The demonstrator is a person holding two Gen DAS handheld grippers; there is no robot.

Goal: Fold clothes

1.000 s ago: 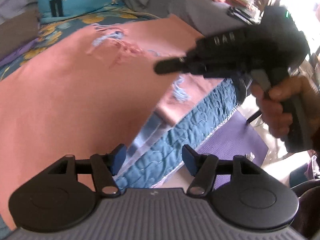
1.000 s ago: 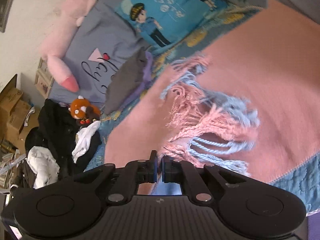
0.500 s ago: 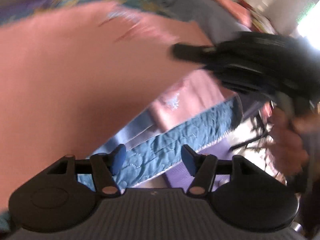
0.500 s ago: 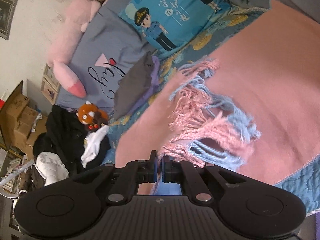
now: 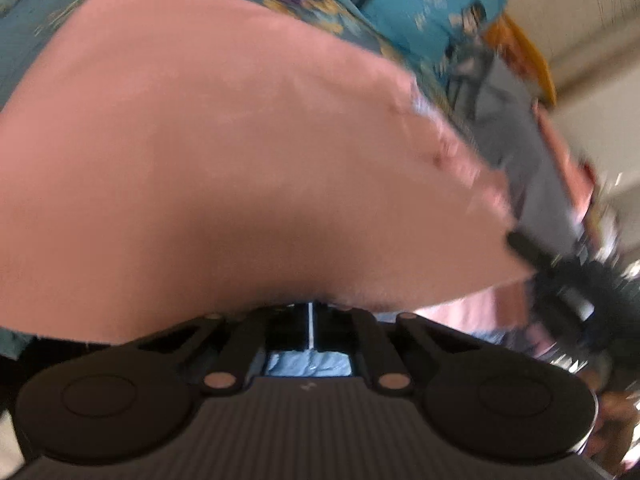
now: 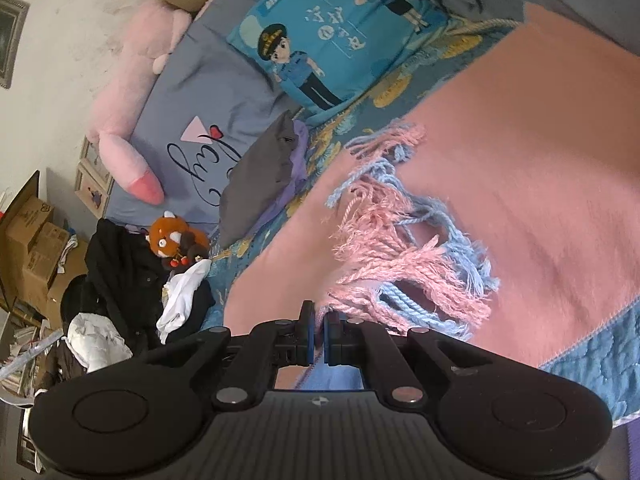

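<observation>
A pink scarf (image 5: 240,160) with a pink-and-blue fringe (image 6: 400,248) lies spread over the bed. In the blurred left wrist view my left gripper (image 5: 310,314) is at the scarf's near edge. Its jaws are closing, down to a thin slit, and the cloth's edge drapes over the fingertips and hides them. My right gripper (image 6: 317,336) is shut on a fringed corner of the scarf (image 6: 540,160), with a thin strip of pink cloth between its blue pads. In the left wrist view the right gripper (image 5: 560,272) shows as a dark blur at the right.
A blue quilt (image 6: 592,360) covers the bed under the scarf. Beyond it lie a cartoon cushion (image 6: 332,32), a grey pillow (image 6: 192,120), a folded grey garment (image 6: 260,176) and a pink plush (image 6: 124,120). A dark clothes pile (image 6: 120,280) and cardboard boxes (image 6: 32,240) stand at the left.
My left gripper rolled and dropped in toward the scarf's near edge, and its jaws went from wide open to together. The right gripper kept its hold and barely moved.
</observation>
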